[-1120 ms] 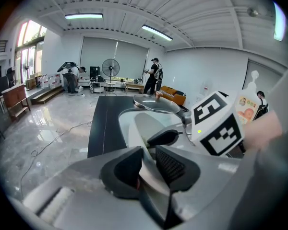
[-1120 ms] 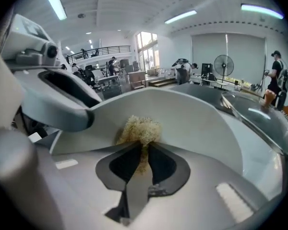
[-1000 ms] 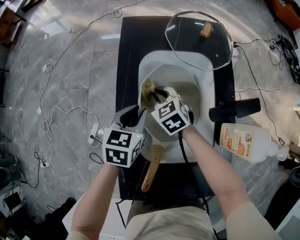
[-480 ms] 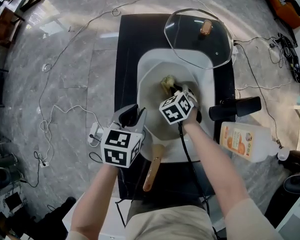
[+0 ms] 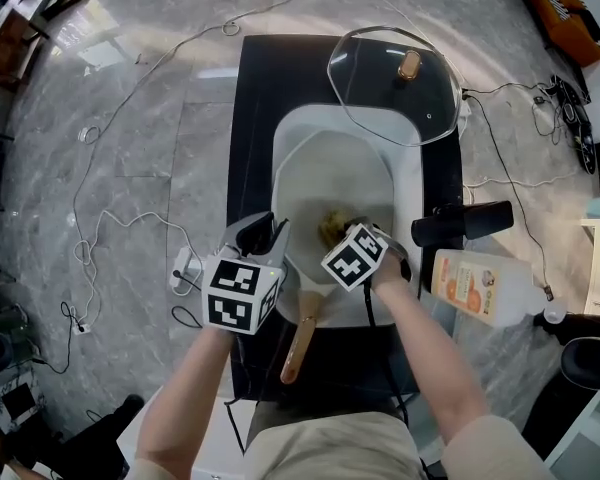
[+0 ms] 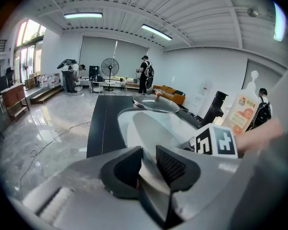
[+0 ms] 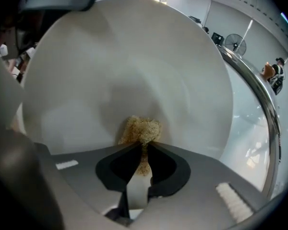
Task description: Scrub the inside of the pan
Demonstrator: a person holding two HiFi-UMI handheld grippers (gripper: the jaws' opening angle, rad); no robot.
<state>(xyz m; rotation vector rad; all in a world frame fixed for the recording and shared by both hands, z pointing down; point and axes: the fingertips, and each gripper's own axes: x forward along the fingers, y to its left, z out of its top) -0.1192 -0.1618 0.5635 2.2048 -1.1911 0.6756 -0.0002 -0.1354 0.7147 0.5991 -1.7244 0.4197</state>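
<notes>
Down in the white sink (image 5: 412, 183) set into a black worktop (image 5: 255, 118), the pale cream round pan (image 5: 330, 173) lies tilted, its wooden handle (image 5: 298, 346) pointing toward the person. A tan fibrous scrubber (image 7: 141, 127) presses against the pan's inner wall, pinched tight between the jaws of the right gripper (image 7: 144, 146). The left gripper (image 6: 149, 153) is clamped on the pan's thin rim. A clear glass lid (image 5: 380, 93) overlaps the sink's far edge, and an orange-labelled plastic bottle (image 5: 485, 286) is off to the right.
</notes>
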